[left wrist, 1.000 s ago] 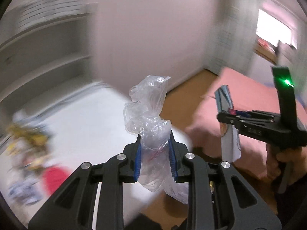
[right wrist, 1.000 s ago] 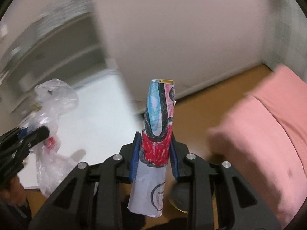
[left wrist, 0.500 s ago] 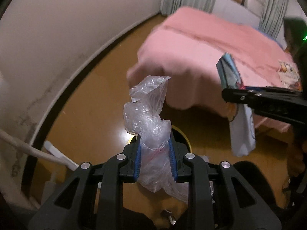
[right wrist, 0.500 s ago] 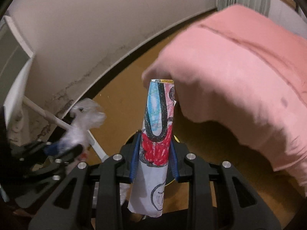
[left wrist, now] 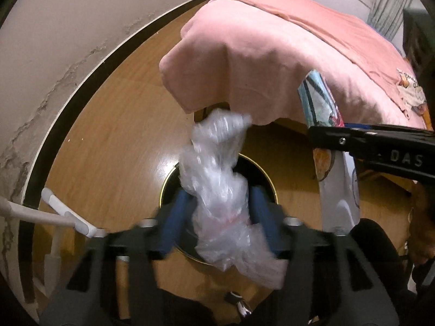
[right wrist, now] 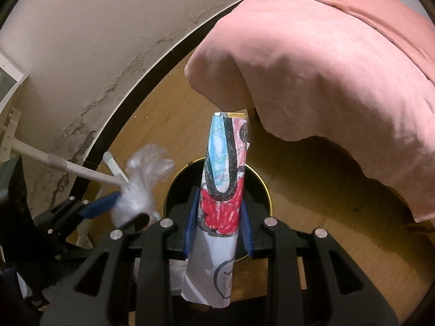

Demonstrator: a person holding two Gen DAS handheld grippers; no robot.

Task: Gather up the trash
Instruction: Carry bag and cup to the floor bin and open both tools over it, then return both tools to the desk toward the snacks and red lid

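My left gripper (left wrist: 217, 203) hangs over a round black bin with a gold rim (left wrist: 267, 179) on the wooden floor. Its blue pads now stand apart, and the crumpled clear plastic bag (left wrist: 217, 187) between them looks blurred and loose. My right gripper (right wrist: 218, 217) is shut on a rolled, crayon-coloured paper (right wrist: 224, 179), held upright above the same bin (right wrist: 262, 187). The left gripper (right wrist: 117, 209) with the plastic bag (right wrist: 138, 190) shows at the left of the right wrist view. The right gripper's finger (left wrist: 380, 144) and the paper (left wrist: 337, 190) show at the right of the left wrist view.
A bed with a pink cover (left wrist: 272, 54) overhangs just beyond the bin. A pale wall with a dark baseboard (left wrist: 81, 87) curves along the left. White furniture legs (left wrist: 62, 212) stand at the lower left, near the bin.
Both grippers have swung down from the white table to the floor bin. The left gripper's pads have spread, and the plastic bag has gone slack between them.
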